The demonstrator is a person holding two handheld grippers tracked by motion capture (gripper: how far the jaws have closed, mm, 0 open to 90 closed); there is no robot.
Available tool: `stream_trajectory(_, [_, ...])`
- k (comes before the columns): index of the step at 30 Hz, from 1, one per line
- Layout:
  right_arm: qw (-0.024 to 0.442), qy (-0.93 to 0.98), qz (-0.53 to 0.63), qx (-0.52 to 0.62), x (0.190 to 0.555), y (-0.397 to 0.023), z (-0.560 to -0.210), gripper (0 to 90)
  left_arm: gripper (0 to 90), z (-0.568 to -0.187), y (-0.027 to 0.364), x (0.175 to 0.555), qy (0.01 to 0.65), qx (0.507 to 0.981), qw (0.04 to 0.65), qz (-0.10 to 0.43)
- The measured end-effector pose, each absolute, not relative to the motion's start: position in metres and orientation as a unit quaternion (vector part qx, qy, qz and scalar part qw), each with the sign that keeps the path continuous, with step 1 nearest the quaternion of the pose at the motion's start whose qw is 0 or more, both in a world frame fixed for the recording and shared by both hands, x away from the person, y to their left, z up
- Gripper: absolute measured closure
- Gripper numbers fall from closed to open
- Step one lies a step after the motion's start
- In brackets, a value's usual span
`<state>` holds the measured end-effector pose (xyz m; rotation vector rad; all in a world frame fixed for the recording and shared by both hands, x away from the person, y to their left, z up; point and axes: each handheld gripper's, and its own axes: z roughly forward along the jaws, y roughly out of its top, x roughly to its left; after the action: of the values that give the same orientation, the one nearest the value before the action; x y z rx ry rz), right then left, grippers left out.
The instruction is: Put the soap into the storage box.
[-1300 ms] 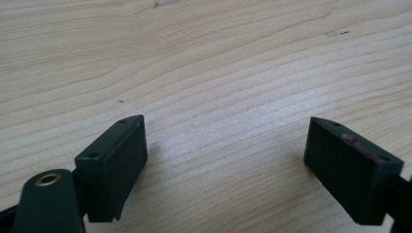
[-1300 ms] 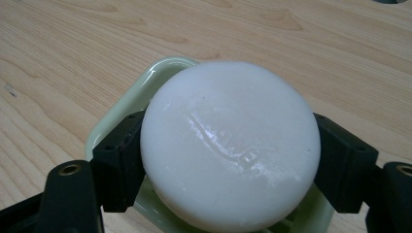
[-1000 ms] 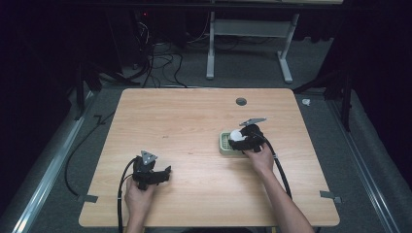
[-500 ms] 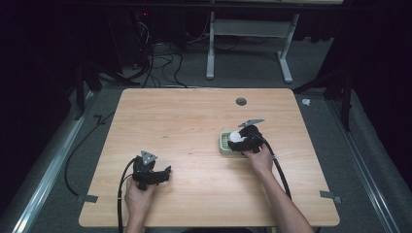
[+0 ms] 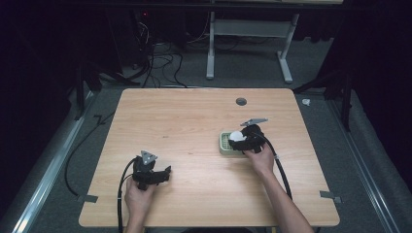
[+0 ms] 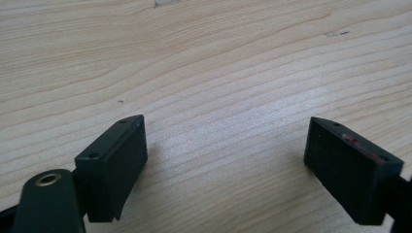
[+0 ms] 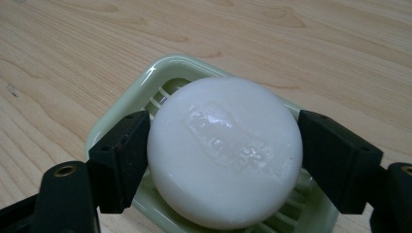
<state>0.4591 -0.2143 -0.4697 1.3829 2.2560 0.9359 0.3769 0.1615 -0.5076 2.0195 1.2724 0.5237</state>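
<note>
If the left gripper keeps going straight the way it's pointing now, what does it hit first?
Most likely just the bare wooden table. The left gripper has its fingers open with nothing between them, angled down at the wood ahead, though the depth is hard to judge.

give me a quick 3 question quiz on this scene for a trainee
1. True or false: the right gripper has its jaws closed on the white soap bar.
2. What lies directly under the soap? A) a pale green slotted soap dish B) a blue towel C) a metal bowl
3. What is between the jaws of the left gripper?

Key:
1. True; both jaws press its sides.
2. A.
3. Nothing; the jaws stand wide apart over the bare wooden table.
</note>
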Motion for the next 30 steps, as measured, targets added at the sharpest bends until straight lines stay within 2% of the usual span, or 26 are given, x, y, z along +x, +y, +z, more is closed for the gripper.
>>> stream_trajectory(30, [0.177, 0.766, 0.376, 0.491, 0.441, -0.239, -0.445, 23.7, 16.2, -0.508, 0.161, 0.377, 0.489, 0.777, 0.341, 0.202])
